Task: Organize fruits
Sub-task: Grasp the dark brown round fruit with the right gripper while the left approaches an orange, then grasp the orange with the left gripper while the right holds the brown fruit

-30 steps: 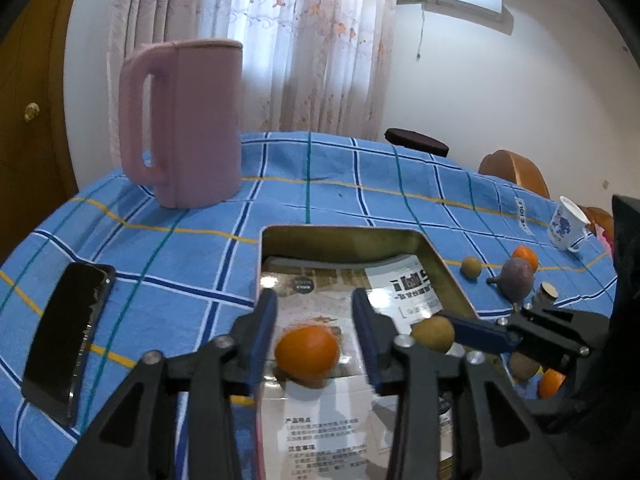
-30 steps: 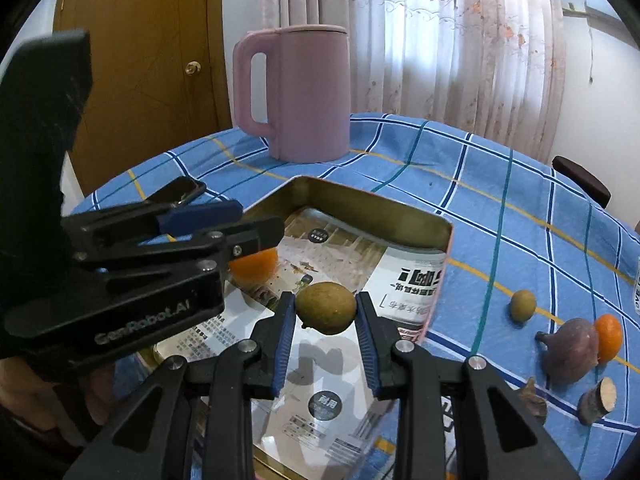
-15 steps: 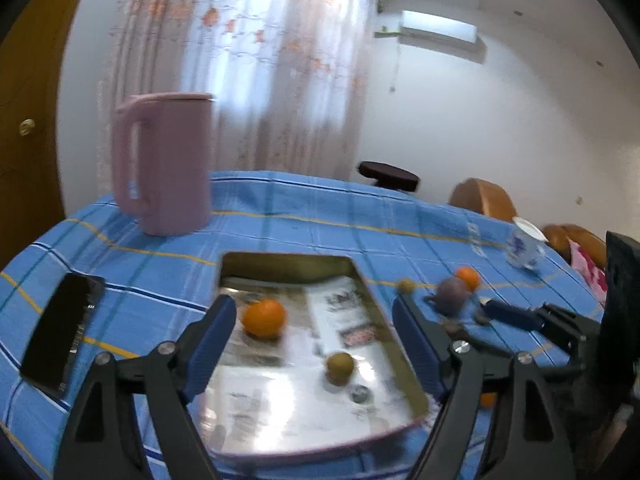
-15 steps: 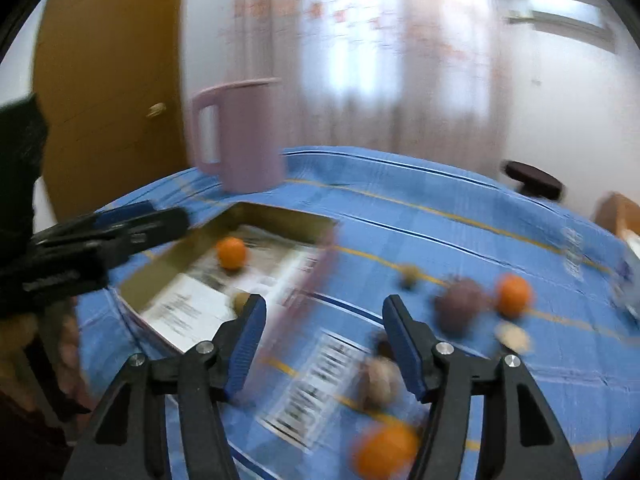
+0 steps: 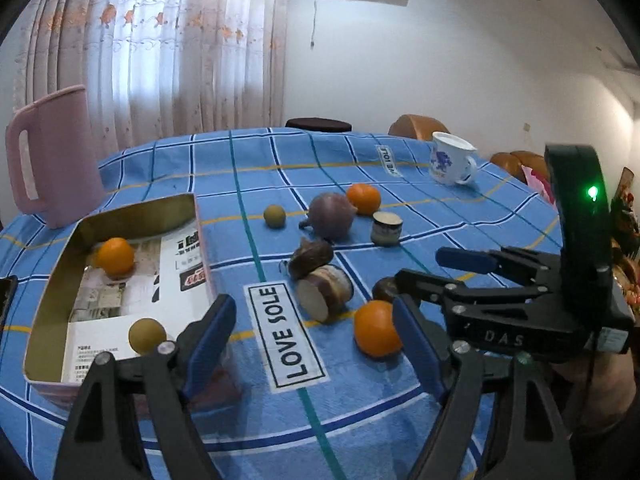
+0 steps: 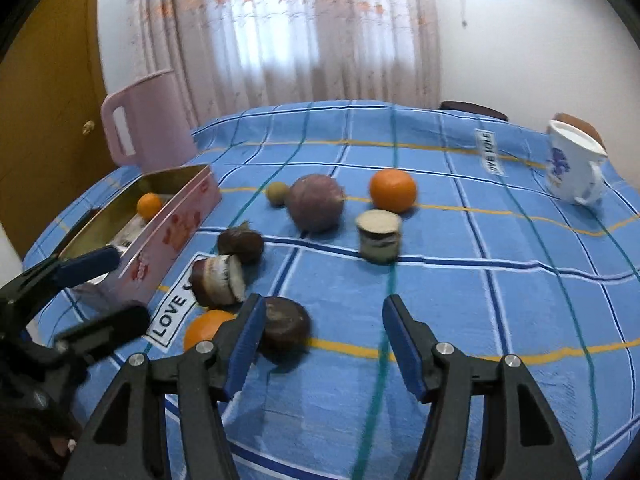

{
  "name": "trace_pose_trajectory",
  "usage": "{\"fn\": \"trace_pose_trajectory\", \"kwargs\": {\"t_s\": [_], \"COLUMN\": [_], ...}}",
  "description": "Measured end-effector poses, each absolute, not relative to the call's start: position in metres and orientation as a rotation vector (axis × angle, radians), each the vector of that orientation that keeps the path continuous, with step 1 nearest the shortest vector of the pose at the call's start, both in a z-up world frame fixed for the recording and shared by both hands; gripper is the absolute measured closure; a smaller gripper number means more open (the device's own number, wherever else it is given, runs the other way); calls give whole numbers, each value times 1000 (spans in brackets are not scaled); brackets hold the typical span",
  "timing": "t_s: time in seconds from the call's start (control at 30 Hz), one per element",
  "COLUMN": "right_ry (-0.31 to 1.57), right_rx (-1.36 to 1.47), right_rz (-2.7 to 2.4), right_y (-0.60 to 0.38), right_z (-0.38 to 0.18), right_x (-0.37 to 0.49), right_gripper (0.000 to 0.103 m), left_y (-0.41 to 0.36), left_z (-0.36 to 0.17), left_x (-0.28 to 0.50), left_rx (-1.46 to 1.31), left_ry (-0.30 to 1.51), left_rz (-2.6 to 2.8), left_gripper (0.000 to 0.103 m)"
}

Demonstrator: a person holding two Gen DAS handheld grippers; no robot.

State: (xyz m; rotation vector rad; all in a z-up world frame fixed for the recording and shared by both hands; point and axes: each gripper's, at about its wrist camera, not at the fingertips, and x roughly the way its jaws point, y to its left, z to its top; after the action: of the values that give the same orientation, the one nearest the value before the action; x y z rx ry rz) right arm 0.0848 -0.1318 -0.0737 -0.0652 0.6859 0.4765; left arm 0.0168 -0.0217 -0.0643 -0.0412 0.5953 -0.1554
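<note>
Two hand-held grippers hover over a round table spread with a blue checked cloth, both spread wide and carrying nothing. The left gripper hangs above the cloth's near edge beside a printed "LOVE SOLE" label; the right gripper hangs just beyond it, jaws parted over bare cloth.

Toward the table's left edge sits an open tin tray lined with printed paper, holding an orange at its far end and a small greenish-brown fruit at its near end.

The remaining fruit lies loose on the cloth to the right of the tray. A second orange sits close to the left gripper's right finger, with a dark brown round fruit just beside it, touching the right gripper's left finger in the right wrist view. Farther in lie a cut brown piece with a pale face, a dark tufted fruit, a large purple fruit, a small olive-coloured fruit, a third orange and a short cut stub.

A pink jug stands behind the tray at the far left edge; a blue-patterned white cup stands at the far right edge.
</note>
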Motion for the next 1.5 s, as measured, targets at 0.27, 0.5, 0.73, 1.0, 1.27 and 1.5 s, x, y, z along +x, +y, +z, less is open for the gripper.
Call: {"fn": "trace_pose_trajectory", "kwargs": {"t_s": [0.27,0.5,0.73,1.0,1.27,1.5], "right_ry": [721,764,757,771,787,786], "right_rx": [-64,60,107,17,47,-60], "right_rz": [581,576,567,597,620,620], "right_y": [-115,-132,-143,-129,-142,-123], "right_z": [-77,-83,-82,-84,-85,-86], "right_x": [89,102,102,100,95,90], "right_gripper": [43,45,45,52,57,63], "left_y": [-23,-12,12,-8,-28,-33], "left_z": [-67,-67,-66,-66,-72,-76], "left_x": [14,16,18,13,15,20], "left_rx": [-5,23,-41,-62,-40,-49], "left_ry": [579,580,596,601,644,678], "left_rz": [-137,-123,-76,-143,-201,-221], "left_gripper": [21,21,21,20,20,25]}}
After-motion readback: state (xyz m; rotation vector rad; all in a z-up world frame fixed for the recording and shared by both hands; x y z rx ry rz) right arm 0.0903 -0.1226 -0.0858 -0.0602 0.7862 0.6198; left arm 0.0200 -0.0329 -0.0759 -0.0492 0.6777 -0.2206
